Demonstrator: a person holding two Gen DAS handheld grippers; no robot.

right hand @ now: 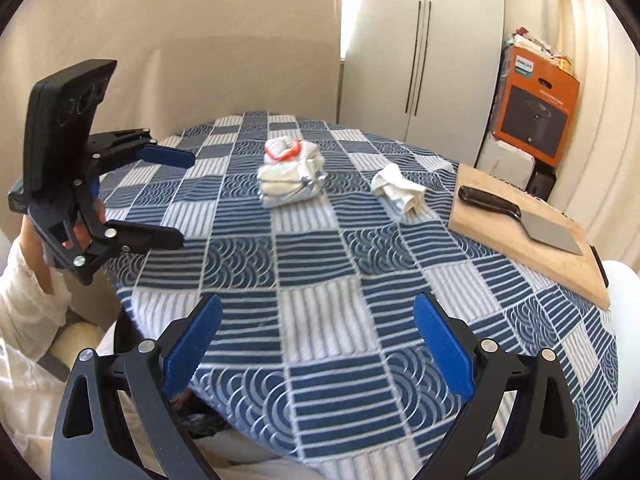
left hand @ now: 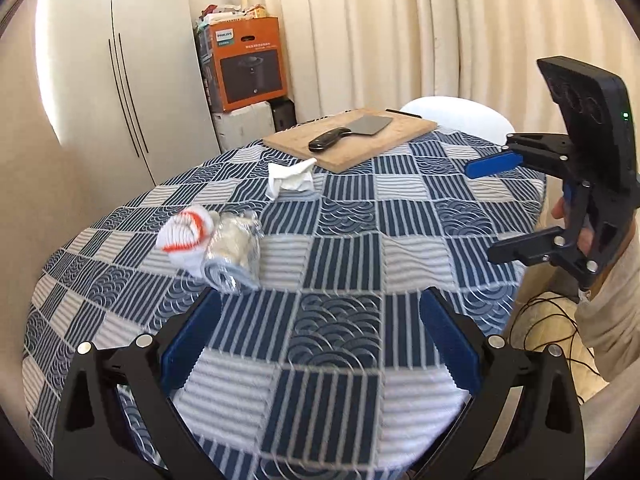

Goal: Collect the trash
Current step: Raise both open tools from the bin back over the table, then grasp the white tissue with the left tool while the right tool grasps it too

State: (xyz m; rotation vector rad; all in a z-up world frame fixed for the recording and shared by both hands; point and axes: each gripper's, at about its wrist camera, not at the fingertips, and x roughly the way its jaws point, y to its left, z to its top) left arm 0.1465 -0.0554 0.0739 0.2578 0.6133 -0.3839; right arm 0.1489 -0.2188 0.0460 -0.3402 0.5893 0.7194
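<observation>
both claws hover over the near edge of the tabletop (left hand: 332, 216), the left claw (left hand: 320, 344) and right claw (right hand: 318, 344) each spread wide and holding nothing. trash sits well ahead: a white-and-orange wad (left hand: 184, 236) touching a crinkled clear wrapper (left hand: 236, 250), and a crumpled white tissue (left hand: 290, 178) just beside the cutting board (left hand: 352, 140). i judge the wrapper could slip or spring from a pinch, since it looks slick and loose, and the patterned cloth may bunch if a finger drags on it. a cleaver (left hand: 348, 133) lies on the board near the tissue, so reaching there risks nudging the blade.
</observation>
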